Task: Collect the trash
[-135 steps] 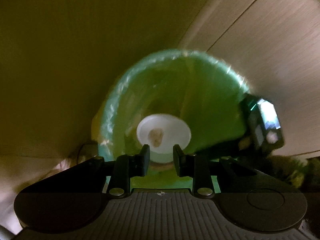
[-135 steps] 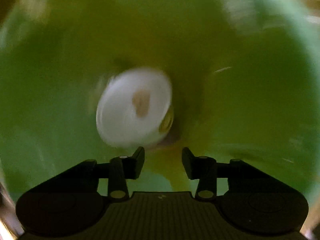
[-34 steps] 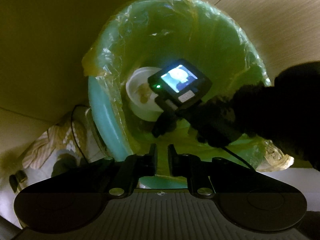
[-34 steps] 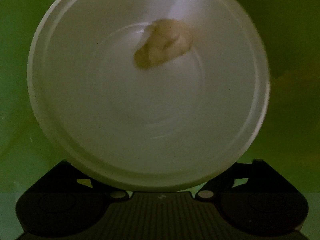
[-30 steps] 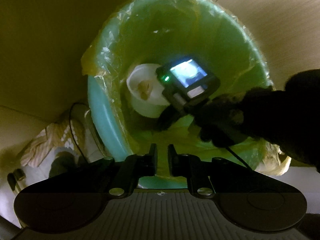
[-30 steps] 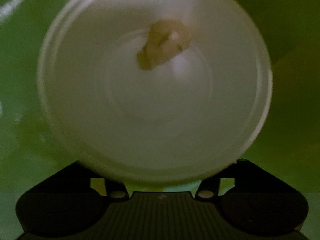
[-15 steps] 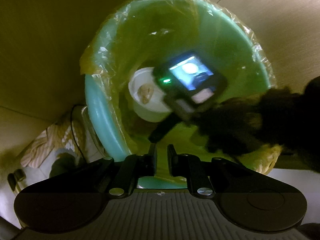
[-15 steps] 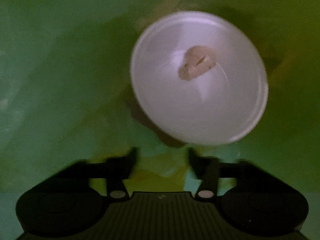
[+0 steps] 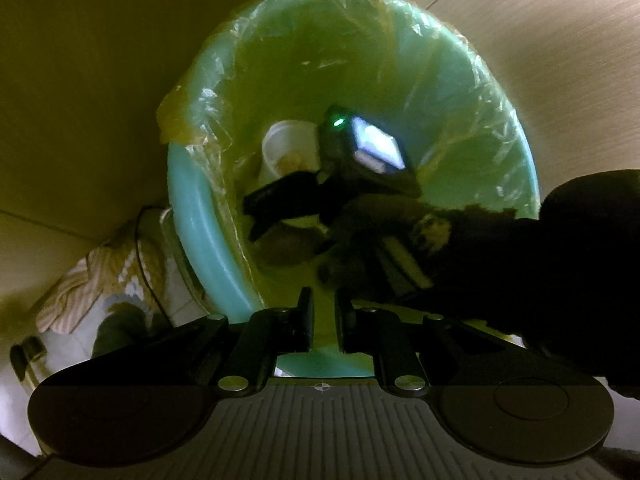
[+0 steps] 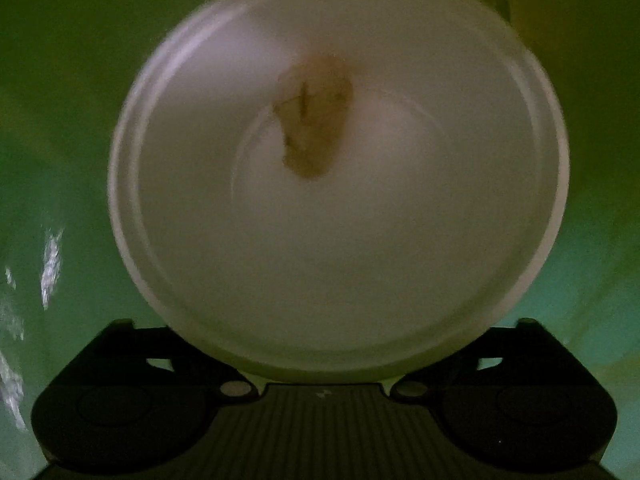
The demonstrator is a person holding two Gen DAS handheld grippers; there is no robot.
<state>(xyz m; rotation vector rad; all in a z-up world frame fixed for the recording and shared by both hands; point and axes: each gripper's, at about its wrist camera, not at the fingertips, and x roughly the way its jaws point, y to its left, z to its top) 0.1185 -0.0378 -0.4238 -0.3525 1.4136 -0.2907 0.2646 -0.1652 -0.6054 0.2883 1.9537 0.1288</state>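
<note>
A teal trash bin [image 9: 200,248] with a clear plastic liner [image 9: 400,60] fills the left wrist view. A white paper cup [image 9: 286,140] lies at its bottom. My right gripper [image 9: 264,212], with its lit screen, reaches down into the bin just over the cup. In the right wrist view the cup [image 10: 340,240] looms close with a crumpled brown scrap [image 10: 314,128] inside. The right gripper [image 10: 328,332] is opening, its jaws spread wide on either side of the cup's near rim, with no grip visible. My left gripper [image 9: 323,312] hovers shut and empty above the bin's near rim.
A person's dark sleeve [image 9: 560,260] crosses the bin from the right. A striped cloth [image 9: 100,276] and a black cable [image 9: 140,264] lie on the floor left of the bin. A pale wood-grain surface [image 9: 560,40] lies beyond it.
The right gripper has rolled inside the bin, its screen now tilted. Its jaws stood closer together half a second ago and are now wide apart. The cup looks nearer again. The left gripper has not moved.
</note>
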